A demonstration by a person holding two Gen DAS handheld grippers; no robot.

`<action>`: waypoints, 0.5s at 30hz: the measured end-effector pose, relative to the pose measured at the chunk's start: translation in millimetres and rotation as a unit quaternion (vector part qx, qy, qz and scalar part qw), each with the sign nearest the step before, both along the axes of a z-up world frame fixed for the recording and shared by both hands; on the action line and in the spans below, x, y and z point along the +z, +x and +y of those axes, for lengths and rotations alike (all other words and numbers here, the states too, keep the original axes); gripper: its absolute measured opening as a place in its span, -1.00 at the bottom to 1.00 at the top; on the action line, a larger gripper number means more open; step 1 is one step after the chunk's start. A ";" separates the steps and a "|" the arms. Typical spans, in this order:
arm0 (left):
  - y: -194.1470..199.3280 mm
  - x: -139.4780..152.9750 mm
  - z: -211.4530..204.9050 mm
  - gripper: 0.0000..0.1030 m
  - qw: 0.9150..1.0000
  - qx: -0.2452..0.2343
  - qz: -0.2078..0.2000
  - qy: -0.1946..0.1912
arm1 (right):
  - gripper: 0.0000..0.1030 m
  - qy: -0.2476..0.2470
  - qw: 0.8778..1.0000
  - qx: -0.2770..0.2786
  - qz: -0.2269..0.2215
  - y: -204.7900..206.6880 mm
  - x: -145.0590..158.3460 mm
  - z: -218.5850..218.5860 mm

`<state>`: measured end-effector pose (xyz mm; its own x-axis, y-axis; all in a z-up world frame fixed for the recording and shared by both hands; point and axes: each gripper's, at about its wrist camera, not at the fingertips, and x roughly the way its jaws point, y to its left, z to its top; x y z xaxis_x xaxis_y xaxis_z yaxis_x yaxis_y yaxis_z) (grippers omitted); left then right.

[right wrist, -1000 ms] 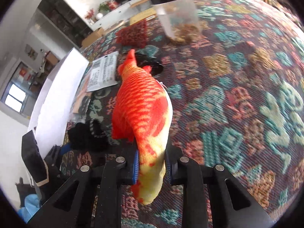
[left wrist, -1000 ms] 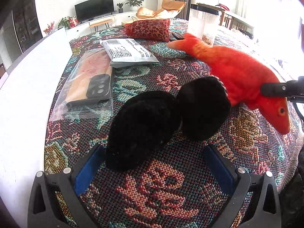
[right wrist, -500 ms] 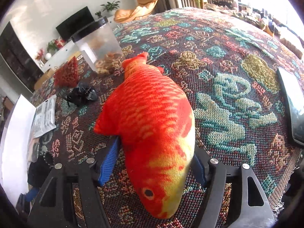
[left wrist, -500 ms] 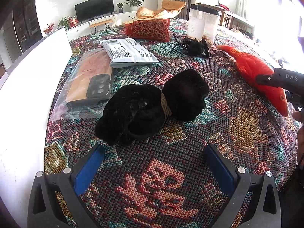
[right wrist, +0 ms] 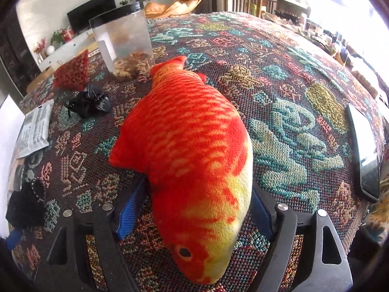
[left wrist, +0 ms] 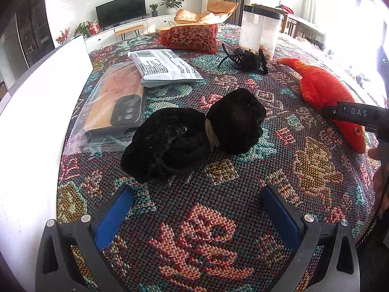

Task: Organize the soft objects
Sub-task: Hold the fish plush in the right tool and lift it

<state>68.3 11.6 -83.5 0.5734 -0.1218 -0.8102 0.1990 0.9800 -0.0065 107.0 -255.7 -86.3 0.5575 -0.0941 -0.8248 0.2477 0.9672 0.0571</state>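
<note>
Now right tool [right wrist: 194,209] freshly spread — loose around plush fish [right wrist: 192,150] — left tool [left wrist: 197,209] wide, empty.

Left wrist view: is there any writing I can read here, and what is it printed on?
"DAS": white letters on the black arm of the right claw, which lies across the orange plush fish.
Grey mailer bag: barcode and rows of black print, too small to read.
Clear jar: faint white label, blurred.
Phone case in its plastic bag: no text visible.
</note>
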 end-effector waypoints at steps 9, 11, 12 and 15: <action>0.2 0.1 0.0 1.00 1.000 0.000 0.000 0.000 | 0.60 -0.017 1.000 0.004 0.007 -0.6 0.5 9.1; 0.2 0.1 0.0 1.00 1.000 0.000 0.000 0.000 | 0.60 -0.017 1.000 0.004 0.007 -1.2 0.8 9.6; 0.2 0.1 0.0 1.00 1.000 0.000 0.000 0.000 | 0.60 -0.017 1.000 0.004 0.008 -1.3 0.8 9.3; 0.0 0.2 0.0 1.00 1.000 0.000 0.000 0.000 | 0.60 -0.017 1.000 0.004 0.007 -1.2 0.9 9.4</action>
<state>68.3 11.6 -83.3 0.5737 -0.1219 -0.8099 0.1988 0.9800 -0.0067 105.7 -246.3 -85.4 0.5460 -0.1176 -0.8295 0.2406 0.9704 0.0208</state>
